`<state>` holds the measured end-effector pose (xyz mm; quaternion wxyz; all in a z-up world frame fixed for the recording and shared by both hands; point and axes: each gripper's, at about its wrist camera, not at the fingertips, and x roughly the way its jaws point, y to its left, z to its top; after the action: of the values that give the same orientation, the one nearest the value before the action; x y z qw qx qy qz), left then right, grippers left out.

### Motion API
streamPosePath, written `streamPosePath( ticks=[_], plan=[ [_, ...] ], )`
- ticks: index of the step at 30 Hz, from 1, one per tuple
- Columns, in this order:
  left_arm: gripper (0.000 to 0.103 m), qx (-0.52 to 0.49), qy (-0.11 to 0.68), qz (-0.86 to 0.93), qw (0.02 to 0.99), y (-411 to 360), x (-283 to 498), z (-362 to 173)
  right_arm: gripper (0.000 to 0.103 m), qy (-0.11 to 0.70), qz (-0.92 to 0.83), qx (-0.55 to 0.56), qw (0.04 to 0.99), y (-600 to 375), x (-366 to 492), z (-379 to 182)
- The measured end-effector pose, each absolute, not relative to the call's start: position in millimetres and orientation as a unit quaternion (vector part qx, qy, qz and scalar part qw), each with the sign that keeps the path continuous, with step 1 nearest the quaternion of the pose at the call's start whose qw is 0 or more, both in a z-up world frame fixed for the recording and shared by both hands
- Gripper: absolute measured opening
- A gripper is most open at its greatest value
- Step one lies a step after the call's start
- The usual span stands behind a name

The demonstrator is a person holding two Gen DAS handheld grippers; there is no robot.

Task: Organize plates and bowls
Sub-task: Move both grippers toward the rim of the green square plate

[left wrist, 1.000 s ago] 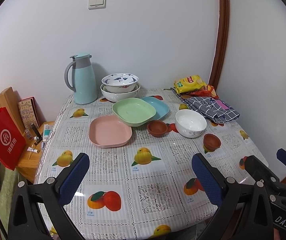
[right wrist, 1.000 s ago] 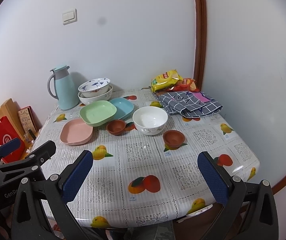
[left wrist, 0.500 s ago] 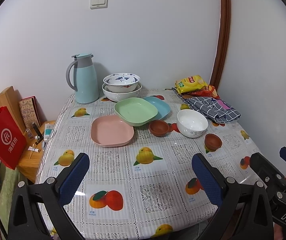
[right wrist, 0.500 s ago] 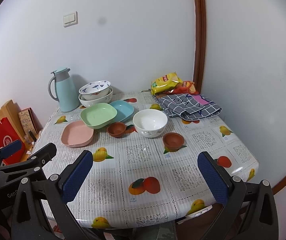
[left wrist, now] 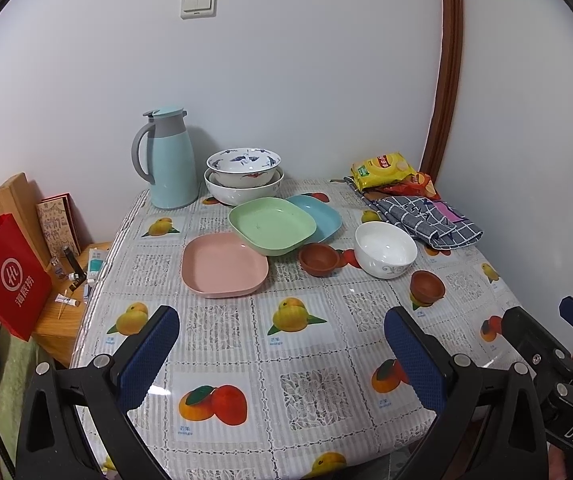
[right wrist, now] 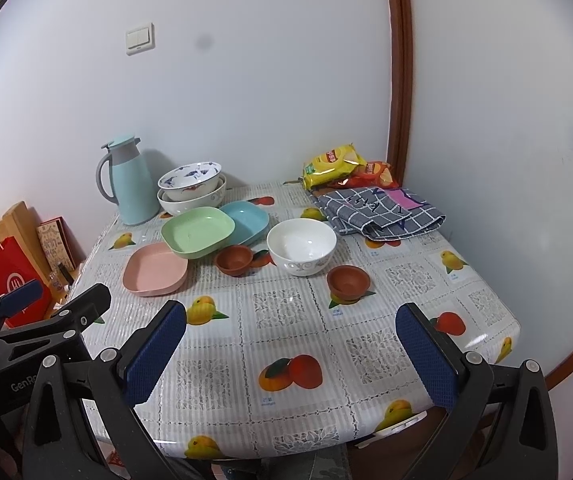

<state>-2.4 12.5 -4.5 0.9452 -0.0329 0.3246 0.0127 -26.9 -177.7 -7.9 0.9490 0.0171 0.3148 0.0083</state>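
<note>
Left wrist view: my left gripper (left wrist: 278, 354) is spread wide and empty above the near edge of the table (left wrist: 326, 420). Ahead lie the pink plate (left wrist: 224, 265), the green plate (left wrist: 272, 226) overlapping the blue plate (left wrist: 320, 216), and two stacked bowls (left wrist: 243, 176) at the far edge. The blue plate is half hidden. Right wrist view: my right gripper (right wrist: 290, 352) is likewise wide open and holds nothing. The white bowl (right wrist: 301, 245) sits mid-table, straight ahead, flanked by two brown cups (right wrist: 235, 260) (right wrist: 348, 282). By my judgement the left gripper is nearer the plates and the right nearer the white bowl. Plate rims where they overlap are hard to resolve.
</note>
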Motion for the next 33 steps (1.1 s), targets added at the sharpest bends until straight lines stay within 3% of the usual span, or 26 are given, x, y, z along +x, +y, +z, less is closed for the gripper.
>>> streamPosePath(
  ticks=[18, 33],
  plan=[
    [0.103, -0.035, 0.328, 0.013, 0.944, 18, 33, -3, 0.103, 0.314, 0.006, 0.03, 0.949, -185, 10, -9],
    [0.101, -0.054, 0.351, 0.063, 0.933, 67, 110, -14, 0.1, 0.355, 0.052, 0.016, 0.933, -159, 104, -22]
  ],
)
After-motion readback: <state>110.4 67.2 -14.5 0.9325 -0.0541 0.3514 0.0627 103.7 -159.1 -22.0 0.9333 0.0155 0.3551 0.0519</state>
